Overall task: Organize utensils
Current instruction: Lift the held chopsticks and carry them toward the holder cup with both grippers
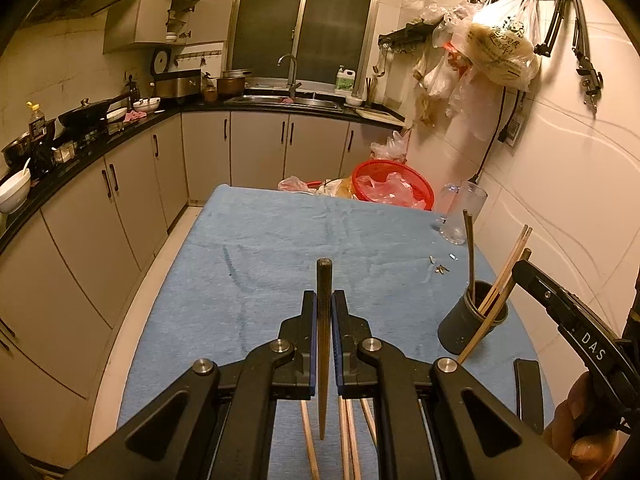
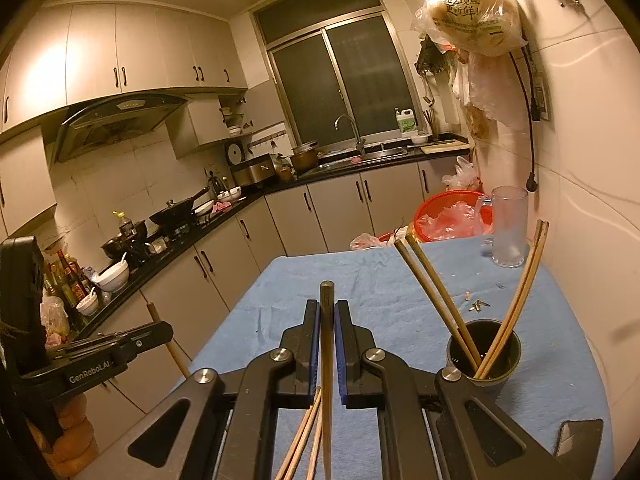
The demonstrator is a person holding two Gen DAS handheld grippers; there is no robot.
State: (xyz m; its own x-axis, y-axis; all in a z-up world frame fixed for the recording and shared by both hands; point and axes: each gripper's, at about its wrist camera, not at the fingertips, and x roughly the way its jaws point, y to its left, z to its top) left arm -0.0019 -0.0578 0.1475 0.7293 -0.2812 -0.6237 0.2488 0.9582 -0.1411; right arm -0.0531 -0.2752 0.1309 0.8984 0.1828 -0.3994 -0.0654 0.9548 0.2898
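My left gripper (image 1: 323, 296) is shut on a dark chopstick (image 1: 322, 360) that sticks out past its fingertips, above the blue cloth (image 1: 260, 260) on the table. My right gripper (image 2: 327, 306) is shut on a brown chopstick (image 2: 327, 380) in the same way. A black cup (image 1: 468, 324) (image 2: 482, 350) stands on the cloth to the right and holds several chopsticks leaning outward. Loose light chopsticks (image 1: 310, 440) (image 2: 300, 440) lie on the cloth beneath both grippers. Seen from the left wrist, the right gripper hovers just right of the cup.
A frosted glass mug (image 2: 510, 228) stands at the table's far right by the wall. Behind the table sits a red basket (image 1: 394, 186) with plastic bags. A dark phone (image 2: 578, 436) lies at the near right, small scraps (image 1: 440, 268) mid-cloth. Kitchen counter runs along the left.
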